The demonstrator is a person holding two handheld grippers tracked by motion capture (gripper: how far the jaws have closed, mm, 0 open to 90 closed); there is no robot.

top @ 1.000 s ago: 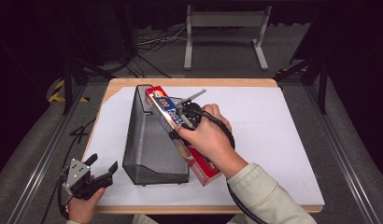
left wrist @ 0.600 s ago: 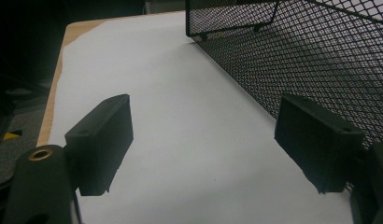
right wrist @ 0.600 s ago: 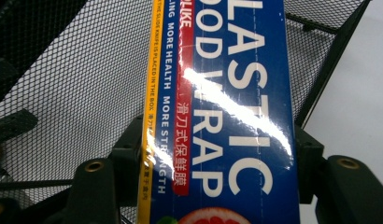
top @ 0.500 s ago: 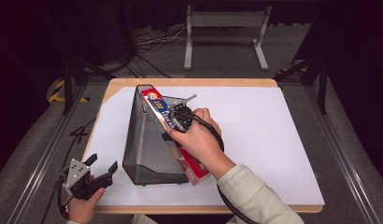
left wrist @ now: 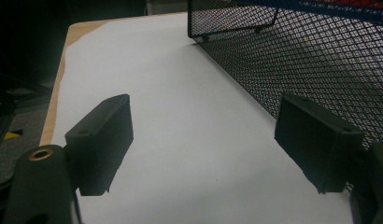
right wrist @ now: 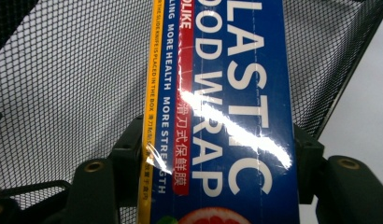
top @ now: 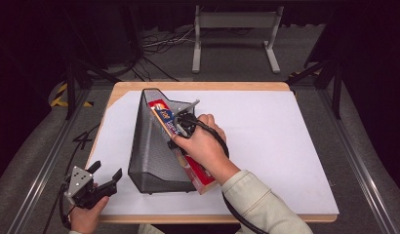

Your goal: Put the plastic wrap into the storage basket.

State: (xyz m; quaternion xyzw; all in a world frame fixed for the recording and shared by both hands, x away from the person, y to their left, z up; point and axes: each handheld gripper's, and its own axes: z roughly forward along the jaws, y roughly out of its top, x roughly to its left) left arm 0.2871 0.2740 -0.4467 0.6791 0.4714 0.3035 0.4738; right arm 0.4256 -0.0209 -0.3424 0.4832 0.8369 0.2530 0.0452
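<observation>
In the high view, a black wire-mesh file holder [top: 151, 151] lies on its side left of centre on the white sheet [top: 276, 141] that covers the wooden table [top: 203, 87]. A long box of plastic food wrap [top: 188, 163] runs diagonally along the holder's right edge, its far end inside the mesh and its near end sticking out toward the lower middle of the frame. The right hand [top: 203, 146] lies over the box, with the right gripper [top: 181, 124] clamped on it near its upper end; a black cable [top: 222, 146] loops back over the wrist.

In the right gripper view the box [right wrist: 227, 112] rises through the middle of the frame, blue with white lettering, a yellow strip on its left edge and glare across its wrapping. Both black jaws press against its sides, and the mesh [right wrist: 68, 79] closes in behind it on the left and upper right.

At the lower left of the high view, the left gripper [top: 103, 178] is held in the left hand [top: 86, 217] near the table's front corner, apart from the holder. In the left gripper view its jaws stand wide apart over bare white sheet [left wrist: 180, 116], with the mesh wall [left wrist: 297, 56] in the upper right, just beside the right-hand jaw.

Beyond the table, at the top of the high view, a grey metal stand [top: 234, 34] and loose cables [top: 159, 46] sit on the dark floor.
</observation>
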